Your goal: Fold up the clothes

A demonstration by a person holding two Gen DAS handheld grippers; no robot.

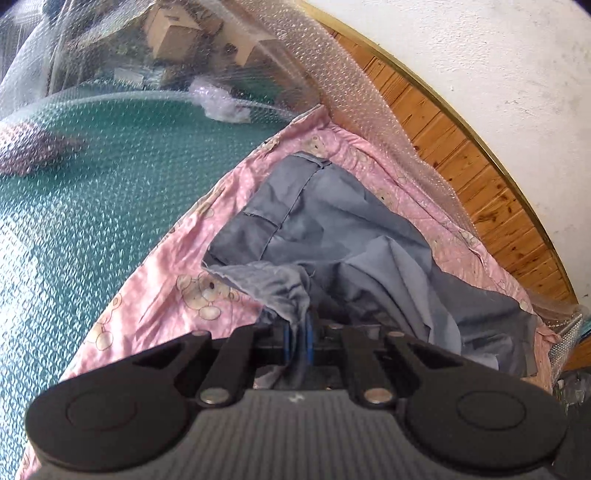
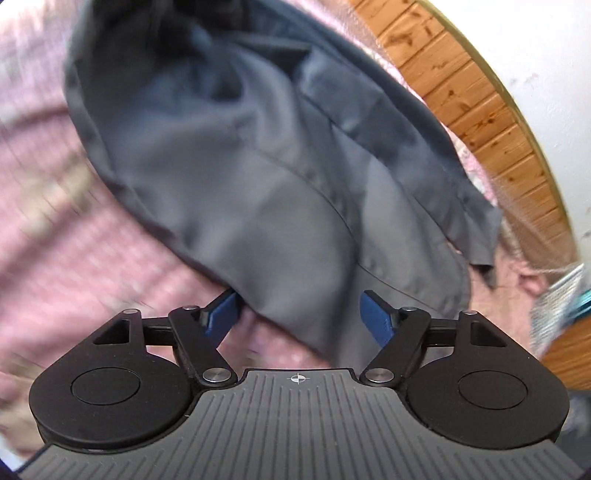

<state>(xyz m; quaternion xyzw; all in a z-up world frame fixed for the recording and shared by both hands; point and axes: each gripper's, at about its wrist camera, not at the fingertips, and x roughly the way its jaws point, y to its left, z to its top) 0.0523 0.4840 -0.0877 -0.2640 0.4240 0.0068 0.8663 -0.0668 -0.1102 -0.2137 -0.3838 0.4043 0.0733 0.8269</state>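
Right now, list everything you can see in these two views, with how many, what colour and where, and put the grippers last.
grey garment: one, blue-grey, crumpled on the pink sheet, one edge lifted.
pink sheet: one, pink with bear prints, spread under the garment.
bubble wrap: clear, over a green surface left of the sheet and draped behind it.
cardboard boxes: at least two, brown, behind the wrap at top.
wood panel: one, orange-brown, along the sheet's far side.
wall: white, beyond the panel.
left gripper: black, blue pads, shut on the garment's edge.
right gripper: black, blue pads, open, garment fold between the pads.

Left gripper [image 1: 299,332] clamped, right gripper [image 2: 301,312] seemingly agape.
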